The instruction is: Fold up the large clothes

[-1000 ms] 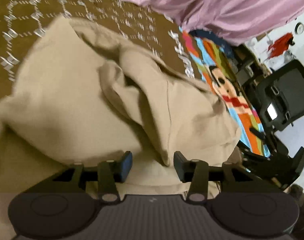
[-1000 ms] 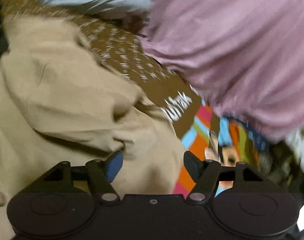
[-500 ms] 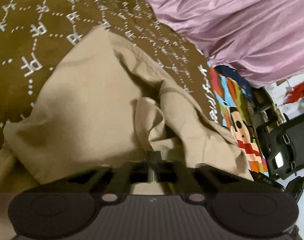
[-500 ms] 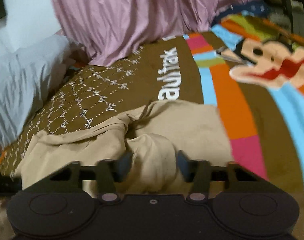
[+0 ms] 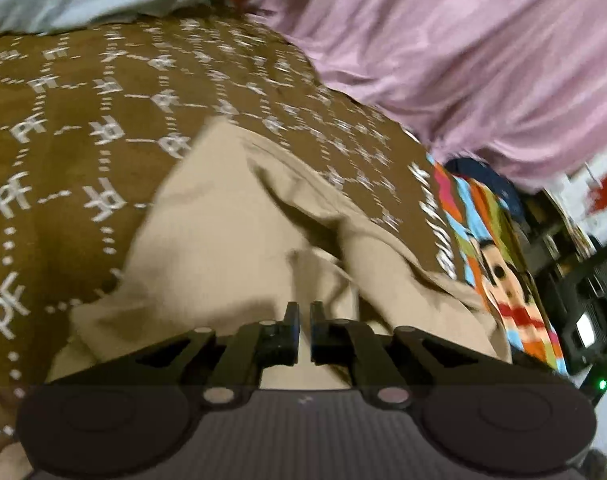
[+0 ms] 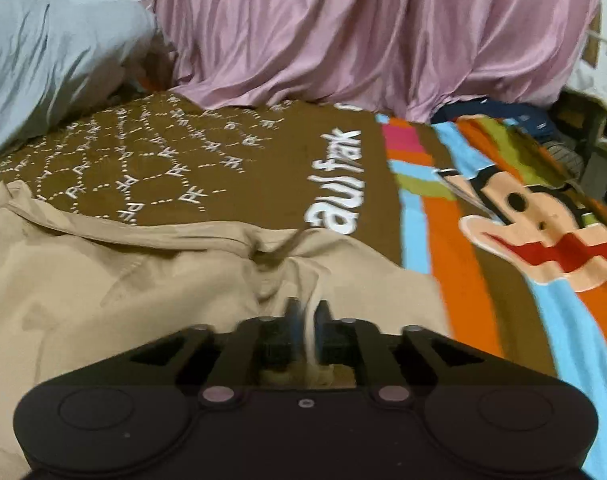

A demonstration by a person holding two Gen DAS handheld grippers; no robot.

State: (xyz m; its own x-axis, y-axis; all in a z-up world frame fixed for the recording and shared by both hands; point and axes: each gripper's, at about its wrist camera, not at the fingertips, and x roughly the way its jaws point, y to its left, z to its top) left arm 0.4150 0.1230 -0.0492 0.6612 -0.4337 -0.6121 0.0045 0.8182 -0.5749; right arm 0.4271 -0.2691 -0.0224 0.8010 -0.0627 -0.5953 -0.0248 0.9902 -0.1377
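A large beige garment [image 5: 231,248] lies crumpled on a brown patterned bedspread [image 5: 63,152]. My left gripper [image 5: 302,314] is shut on a fold of the beige garment near its lower middle. In the right wrist view the same beige garment [image 6: 143,280] spreads to the left, and my right gripper [image 6: 307,312] is shut on a bunched fold of it, with cloth showing between the jaws. The garment's edges under both grippers are hidden.
A pink curtain [image 6: 363,32] hangs behind the bed. A pale blue pillow [image 6: 43,64] lies at the back left. The bedspread's colourful cartoon part [image 6: 523,220] extends right. Dark furniture and a chair [image 5: 583,300] stand beyond the bed's right edge.
Both grippers were open a second ago and have closed on folds of the beige garment. The right gripper has swung round toward the curtain; both views have shifted along the bed.
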